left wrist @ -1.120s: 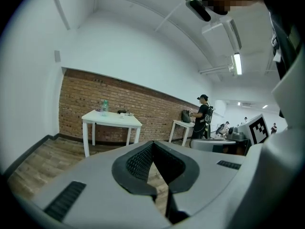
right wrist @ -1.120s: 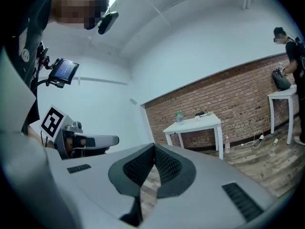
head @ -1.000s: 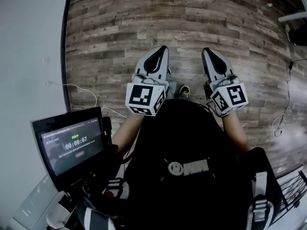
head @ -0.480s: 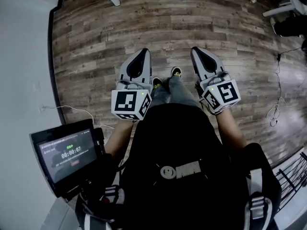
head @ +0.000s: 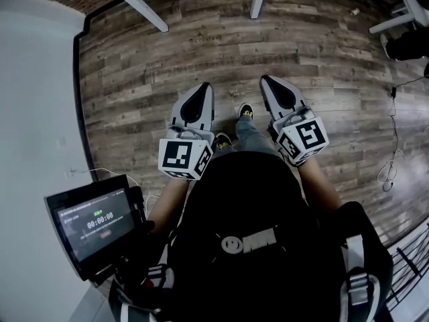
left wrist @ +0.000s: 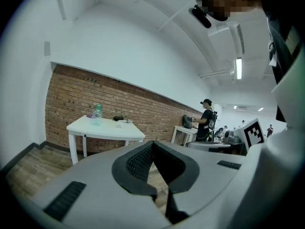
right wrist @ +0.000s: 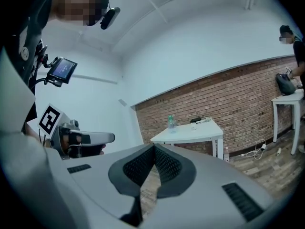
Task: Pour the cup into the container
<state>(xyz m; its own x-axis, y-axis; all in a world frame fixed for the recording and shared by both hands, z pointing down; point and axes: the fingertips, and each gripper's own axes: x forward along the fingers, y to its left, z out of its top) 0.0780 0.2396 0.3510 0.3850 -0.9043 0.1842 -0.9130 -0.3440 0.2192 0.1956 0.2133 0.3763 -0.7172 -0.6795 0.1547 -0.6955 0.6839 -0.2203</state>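
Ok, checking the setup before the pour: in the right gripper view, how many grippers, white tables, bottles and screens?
grippers: 2 (left gripper, right gripper)
white tables: 2 (middle table, table at the right edge)
bottle: 1
screen: 1
Total: 6

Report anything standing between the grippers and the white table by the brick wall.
Nothing visible: only open wooden floor lies between the shut, empty left gripper and right gripper and the white table holding a bottle.

Grey wood-plank floor (head: 167, 52), white wall (head: 33, 99), red brick wall (left wrist: 71, 94), white table (left wrist: 105, 129) before it, ceiling strip light (left wrist: 238, 68)
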